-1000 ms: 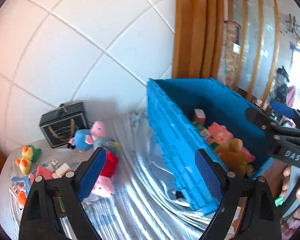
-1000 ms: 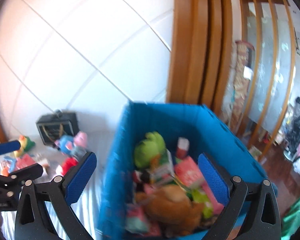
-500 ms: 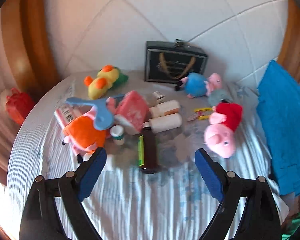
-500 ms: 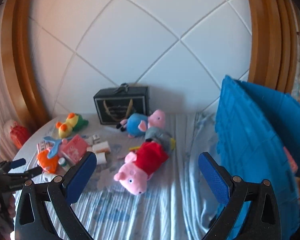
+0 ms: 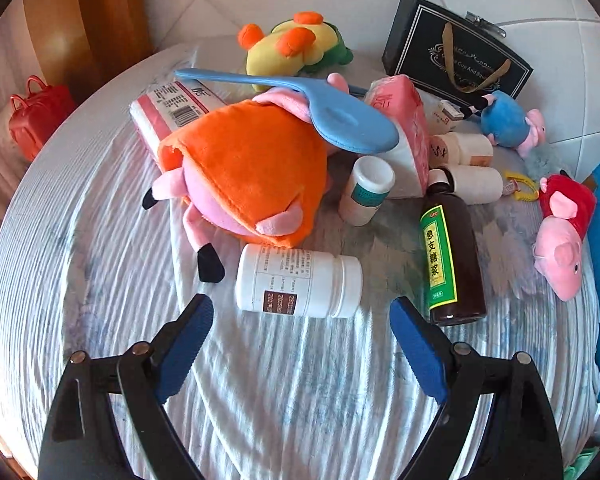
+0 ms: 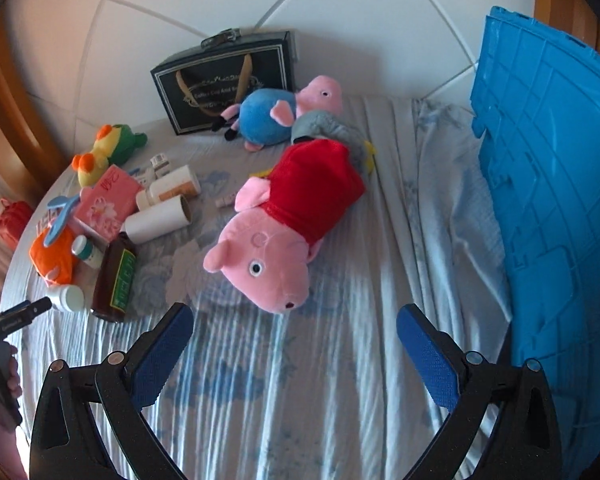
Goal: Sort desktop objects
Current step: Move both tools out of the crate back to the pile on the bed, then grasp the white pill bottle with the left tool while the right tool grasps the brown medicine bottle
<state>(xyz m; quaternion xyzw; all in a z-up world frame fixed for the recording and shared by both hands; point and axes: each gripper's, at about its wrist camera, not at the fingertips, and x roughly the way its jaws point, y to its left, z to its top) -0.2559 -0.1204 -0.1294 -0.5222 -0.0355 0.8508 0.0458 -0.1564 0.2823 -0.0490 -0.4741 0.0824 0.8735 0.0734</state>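
My left gripper (image 5: 300, 316) stands open just above the cloth, and a white pill bottle (image 5: 298, 280) lies on its side right ahead of its blue pads. Behind the bottle sprawls a pig plush in an orange dress (image 5: 240, 172) with a blue spoon (image 5: 340, 120) across it. A brown syrup bottle (image 5: 452, 252) lies to the right. My right gripper (image 6: 294, 330) is open and empty over the cloth, with the pig plush in a red dress (image 6: 288, 220) just beyond its tips. The left gripper's tip (image 6: 24, 312) shows at the left edge of the right wrist view.
A blue crate (image 6: 556, 200) stands at the right of the round table (image 6: 300, 400). A black gift box (image 6: 224, 84), a blue-bodied pig plush (image 6: 276, 116), a yellow duck plush (image 5: 296, 48), a pink tissue pack (image 5: 400, 136) and several white bottles crowd the back. A red bag (image 5: 36, 120) sits off the left.
Both grippers swung away from the blue crate and sank toward the table. The left one closed in on the white pill bottle, the right one on the red-dressed pig. Both stayed open.
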